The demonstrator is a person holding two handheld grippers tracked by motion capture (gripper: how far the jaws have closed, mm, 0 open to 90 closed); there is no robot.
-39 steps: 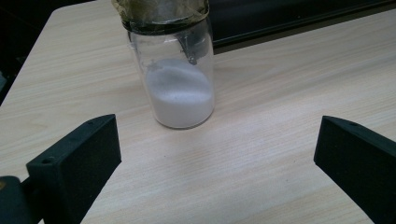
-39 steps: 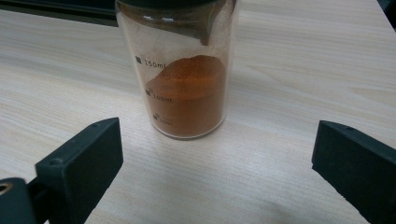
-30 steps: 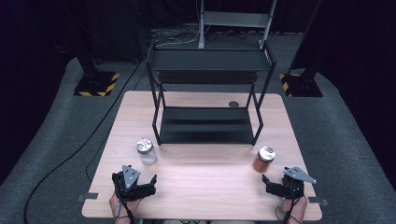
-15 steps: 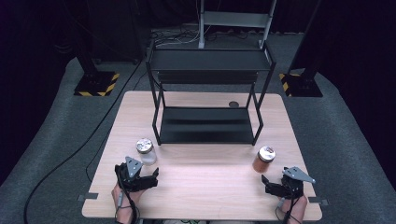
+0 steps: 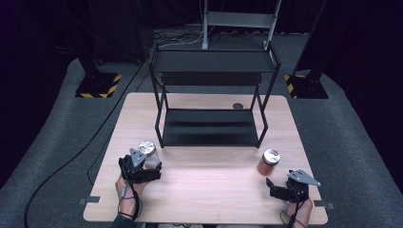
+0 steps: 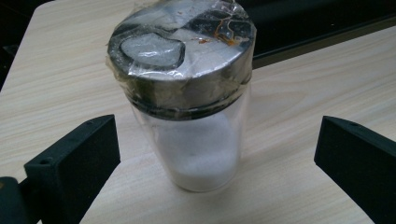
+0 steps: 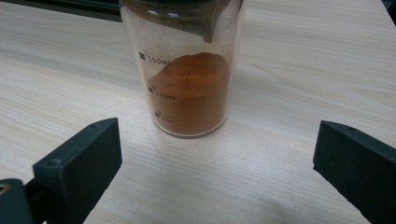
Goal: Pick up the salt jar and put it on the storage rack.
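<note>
Left hand-held gripper (image 5: 142, 167) lower left of the high view, jaws spread wide either side of the white-powder jar (image 6: 187, 93) without touching, right hand-held gripper (image 5: 280, 187) lower right, released, orange-powder jar (image 7: 189, 70) standing just ahead on the worktop (image 5: 214, 190)

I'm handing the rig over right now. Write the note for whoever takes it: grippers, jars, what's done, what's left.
Left gripper: open, jaws either side of the white-powder jar, not touching it.
Right gripper: open, just short of the orange-powder jar.
Both jars stand upright on the table, in front of the black rack.
Done: both grippers lined up on their jars.
Left: likely close on each jar and lift; nothing is gripped yet, and the rack shelves are bare.
</note>
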